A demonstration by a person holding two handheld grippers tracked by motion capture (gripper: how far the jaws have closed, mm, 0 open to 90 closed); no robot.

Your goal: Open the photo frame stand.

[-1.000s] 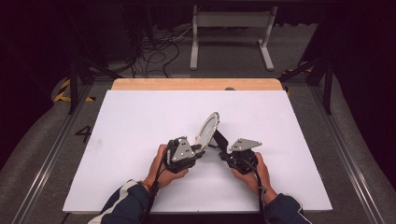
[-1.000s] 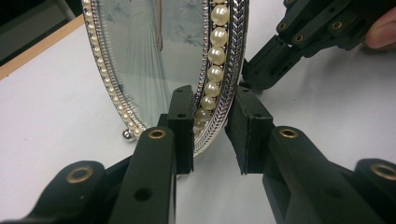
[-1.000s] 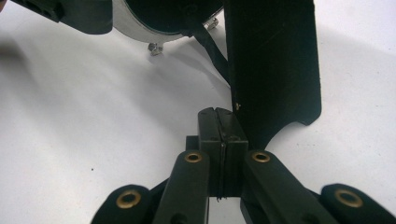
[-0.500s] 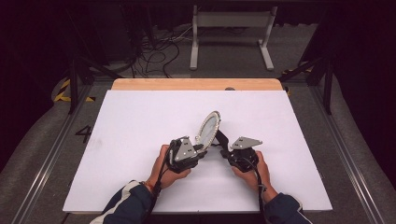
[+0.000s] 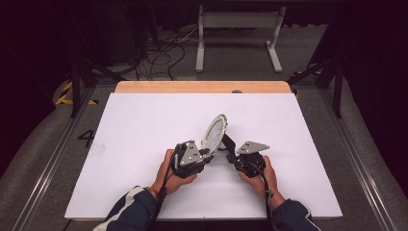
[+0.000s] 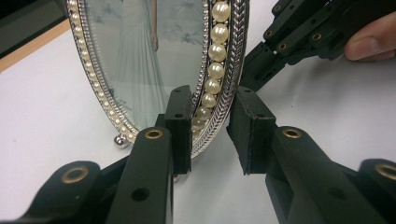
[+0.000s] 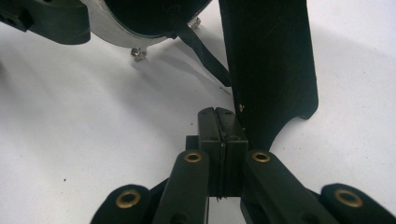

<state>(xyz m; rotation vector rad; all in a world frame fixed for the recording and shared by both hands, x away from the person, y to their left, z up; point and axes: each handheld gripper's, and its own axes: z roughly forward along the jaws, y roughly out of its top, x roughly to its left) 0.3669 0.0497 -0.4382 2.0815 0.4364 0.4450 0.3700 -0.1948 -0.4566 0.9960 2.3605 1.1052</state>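
An oval picture frame (image 5: 214,132) with a silver rim and a ring of pearls (image 6: 140,56) stands tilted on the white table (image 5: 144,125). My left gripper (image 5: 209,153) straddles its lower rim. In the left gripper view (image 6: 210,126) one pad lies against the front, and a gap shows between the rim and the other pad. My right gripper (image 5: 230,153) sits behind the frame with its pads pressed together (image 7: 219,114). Its tips are at the lower edge of the frame's black easel leg (image 7: 271,70). I cannot tell whether the tips touch that leg.
A wooden board edge (image 5: 202,86) runs along the table's far side. Beyond it on the floor are a white metal stand (image 5: 238,29) and loose cables (image 5: 154,53). Metal rails (image 5: 358,159) flank the table.
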